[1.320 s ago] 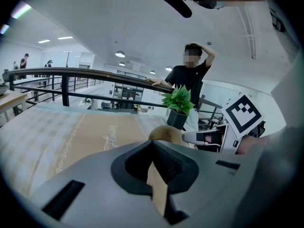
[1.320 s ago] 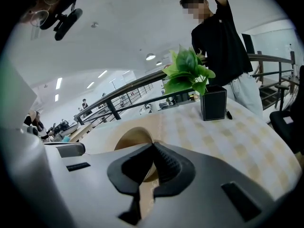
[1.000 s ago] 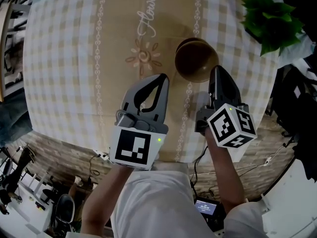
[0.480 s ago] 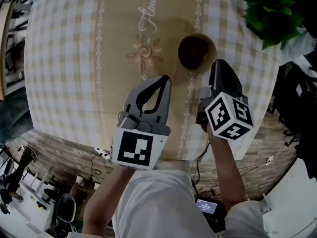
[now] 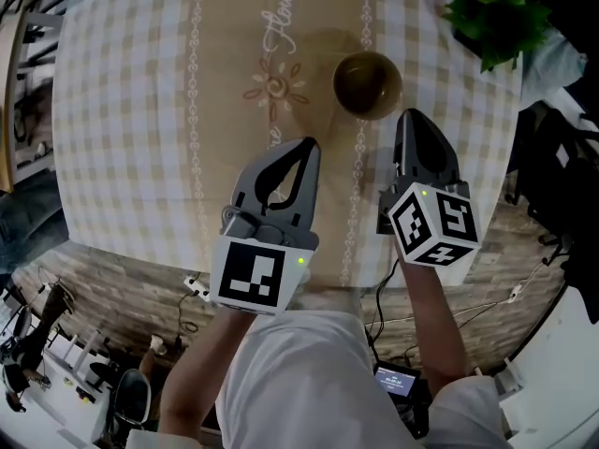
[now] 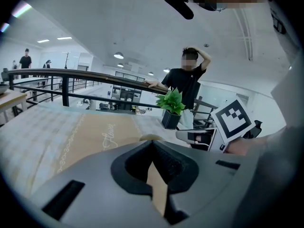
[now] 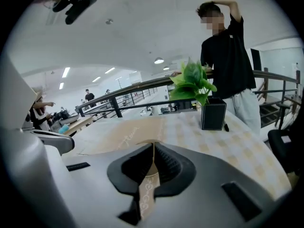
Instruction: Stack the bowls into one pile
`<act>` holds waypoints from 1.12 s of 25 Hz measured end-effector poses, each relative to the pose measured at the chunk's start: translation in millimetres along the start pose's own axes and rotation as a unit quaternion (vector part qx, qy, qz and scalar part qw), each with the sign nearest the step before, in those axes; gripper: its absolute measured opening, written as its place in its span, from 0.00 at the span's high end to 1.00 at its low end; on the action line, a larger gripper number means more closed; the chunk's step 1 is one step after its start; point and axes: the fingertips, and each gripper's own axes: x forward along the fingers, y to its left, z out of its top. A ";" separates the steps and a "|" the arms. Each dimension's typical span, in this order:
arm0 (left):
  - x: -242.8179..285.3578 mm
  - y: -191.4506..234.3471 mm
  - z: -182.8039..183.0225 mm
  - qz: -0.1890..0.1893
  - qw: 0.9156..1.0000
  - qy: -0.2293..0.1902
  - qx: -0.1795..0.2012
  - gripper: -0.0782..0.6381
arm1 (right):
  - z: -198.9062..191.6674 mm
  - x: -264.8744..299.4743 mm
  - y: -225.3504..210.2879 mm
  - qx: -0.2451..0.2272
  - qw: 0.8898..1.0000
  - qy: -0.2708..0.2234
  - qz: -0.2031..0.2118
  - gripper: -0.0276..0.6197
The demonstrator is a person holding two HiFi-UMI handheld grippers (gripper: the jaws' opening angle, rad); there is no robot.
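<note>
A brown bowl [image 5: 368,84] stands upright on the tan runner of the tablecloth; whether others nest inside it cannot be told. My right gripper [image 5: 412,118] is shut and holds nothing, its tip just right of the bowl and nearer to me, apart from it. My left gripper [image 5: 307,146] is also shut and holds nothing, left of the bowl and nearer to me. In the left gripper view only a sliver of the bowl's rim [image 6: 148,137] shows over the left gripper [image 6: 152,142]. The right gripper [image 7: 153,144] shows its jaws together in its own view.
A potted green plant [image 5: 491,12] stands at the table's far right corner, also in the two gripper views as plant [image 6: 172,101] and plant [image 7: 192,84]. A person [image 7: 228,46] stands behind it by a railing. The table's near edge [image 5: 140,251] runs under my grippers.
The bowl looked tilted by the right gripper's tip one second ago; now it stands level and the right gripper has drawn back from it. The left gripper has hardly moved.
</note>
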 end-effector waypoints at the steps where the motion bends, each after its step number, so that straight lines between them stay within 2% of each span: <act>1: -6.5 -1.7 0.8 -0.002 1.000 -0.001 -0.004 0.87 | 4.3 -8.0 5.5 -0.012 1.000 -0.006 0.003 0.90; 6: -47.1 -2.6 1.9 -0.013 1.000 -0.002 -0.023 0.87 | 19.4 -54.9 38.8 -0.061 0.998 -0.026 0.018 0.90; 10: -82.2 -2.1 6.8 -0.030 0.999 -0.006 -0.030 0.87 | 24.9 -98.9 64.9 -0.097 0.995 -0.026 0.001 0.90; 14: -115.8 1.7 11.2 -0.037 0.998 -0.018 -0.048 0.87 | 27.0 -134.5 95.7 -0.095 0.995 -0.025 0.000 0.90; 19: -157.0 -3.5 -7.7 -0.017 0.997 -0.017 -0.079 0.87 | 25.5 -171.2 122.0 -0.110 0.994 -0.020 0.018 0.90; 24: -150.8 -15.8 -13.3 0.018 0.996 -0.022 -0.089 0.87 | 24.9 -182.3 95.0 -0.122 0.991 -0.013 0.047 0.91; 28: -138.7 -48.5 -26.7 0.064 0.995 -0.019 -0.070 0.87 | 17.2 -197.7 46.0 -0.114 0.989 -0.019 0.088 0.90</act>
